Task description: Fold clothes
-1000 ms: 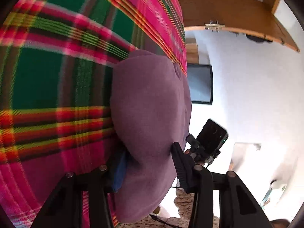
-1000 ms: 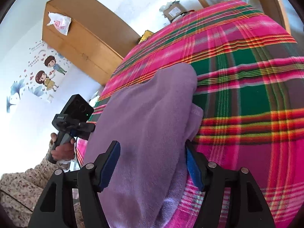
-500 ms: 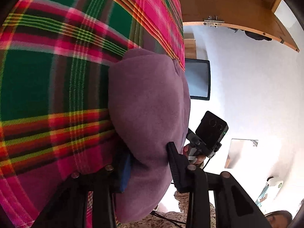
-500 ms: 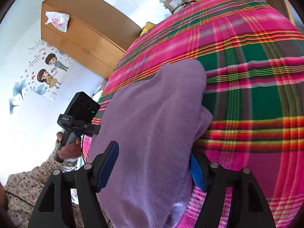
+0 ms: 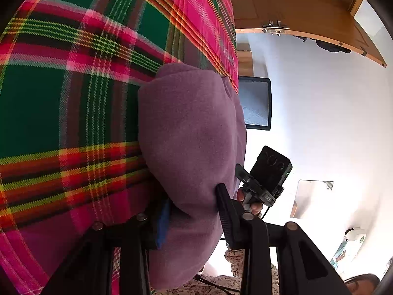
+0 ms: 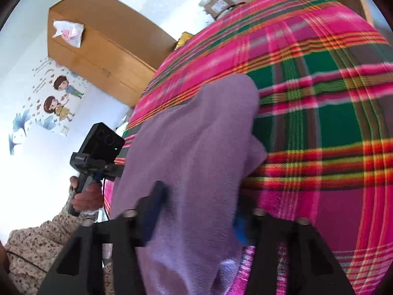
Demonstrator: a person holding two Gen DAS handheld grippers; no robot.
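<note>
— What's hidden?
— The purple garment point(image 6: 194, 152) covers the right claw's point(image 6: 196, 211) blue pads point(image 6: 239, 223); motion blurs them.
— And the left view?
— The garment's lower end runs off the bottom edge.

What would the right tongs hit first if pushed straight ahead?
The purple cloth: it already lies between the closing right tongs and fills the way ahead. Beyond it, probably the plaid cover.

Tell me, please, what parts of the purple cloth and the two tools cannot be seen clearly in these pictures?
- Left wrist view: purple cloth hides the inner pads of the left tool.
- Right wrist view: motion blur smears the closing right tool; pad contact unclear.
- Both views: cloth's near end cut off by the bottom edge.
</note>
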